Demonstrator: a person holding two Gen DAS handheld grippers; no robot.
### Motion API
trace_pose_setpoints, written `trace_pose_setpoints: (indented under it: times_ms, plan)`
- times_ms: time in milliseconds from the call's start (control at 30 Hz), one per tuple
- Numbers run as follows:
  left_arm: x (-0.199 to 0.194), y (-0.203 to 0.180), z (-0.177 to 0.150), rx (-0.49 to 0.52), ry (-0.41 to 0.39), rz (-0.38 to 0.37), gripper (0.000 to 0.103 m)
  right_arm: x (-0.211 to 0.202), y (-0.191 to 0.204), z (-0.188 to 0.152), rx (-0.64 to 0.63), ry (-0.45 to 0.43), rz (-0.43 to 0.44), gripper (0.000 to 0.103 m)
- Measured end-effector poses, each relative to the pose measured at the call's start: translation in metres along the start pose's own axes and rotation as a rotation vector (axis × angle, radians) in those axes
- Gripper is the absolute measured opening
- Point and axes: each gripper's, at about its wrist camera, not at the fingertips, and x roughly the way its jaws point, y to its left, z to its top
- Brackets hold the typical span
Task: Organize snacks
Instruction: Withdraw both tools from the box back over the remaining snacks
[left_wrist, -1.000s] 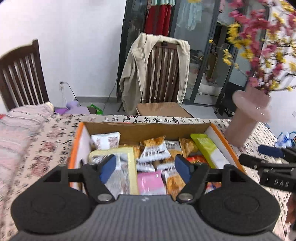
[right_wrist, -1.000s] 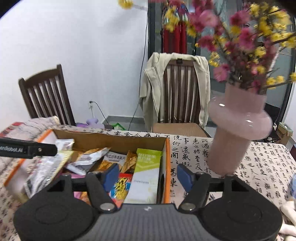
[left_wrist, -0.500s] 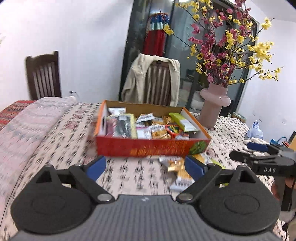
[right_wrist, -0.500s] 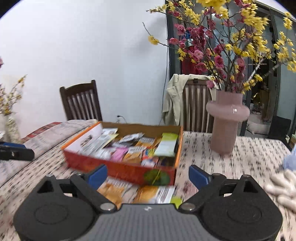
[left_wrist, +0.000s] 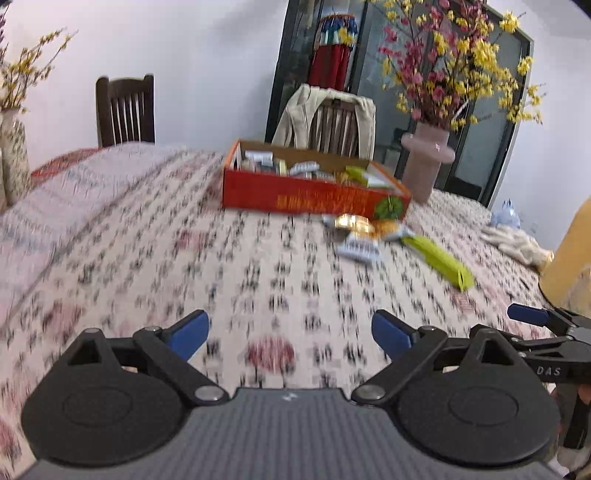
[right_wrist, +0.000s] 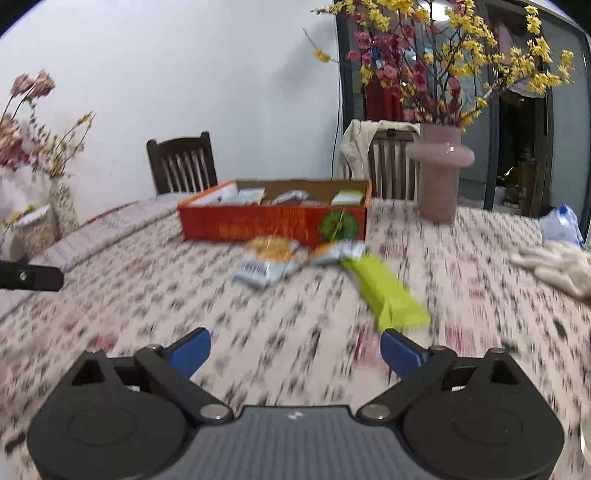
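Note:
A red cardboard box (left_wrist: 314, 195) (right_wrist: 273, 225) packed with snack packets stands far back on the patterned tablecloth. Loose snacks lie in front of it: a lime-green packet (left_wrist: 437, 262) (right_wrist: 384, 291), a white packet (left_wrist: 358, 249) (right_wrist: 258, 271) and an orange packet (right_wrist: 273, 249). My left gripper (left_wrist: 290, 325) hovers over bare cloth well short of them, its jaws opening with nothing between them. My right gripper (right_wrist: 294, 339) is just short of the near end of the green packet, jaws also opening and empty. Both views are motion-blurred.
A pink vase (left_wrist: 424, 166) (right_wrist: 441, 177) of flowers stands right of the box. A patterned vase (right_wrist: 62, 206) is at the far left. A pale glove-like cloth (right_wrist: 557, 266) and a blue bag (right_wrist: 559, 225) lie at the right. Wooden chairs stand behind the table.
Both grippers have pulled far back from above the box to the near part of the table and sunk a little. Their jaws have spread wider. The loose snacks came into view.

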Motion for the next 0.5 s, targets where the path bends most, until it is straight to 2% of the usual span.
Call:
trace_pose_setpoints:
  times_ms: [167, 400, 500]
  plan:
    - [0.004, -0.005, -0.010, 0.014, 0.018, 0.031, 0.096, -0.020, 0.008, -0.027, -0.018, 0.013, 0.029, 0.099]
    - [0.013, -0.018, -0.003, 0.045, 0.020, 0.006, 0.094, -0.027, -0.002, -0.033, 0.016, 0.004, 0.020, 0.099]
    - [0.028, -0.028, 0.008, 0.065, 0.023, -0.035, 0.092, -0.024, -0.008, -0.028, 0.021, 0.002, 0.011, 0.099]
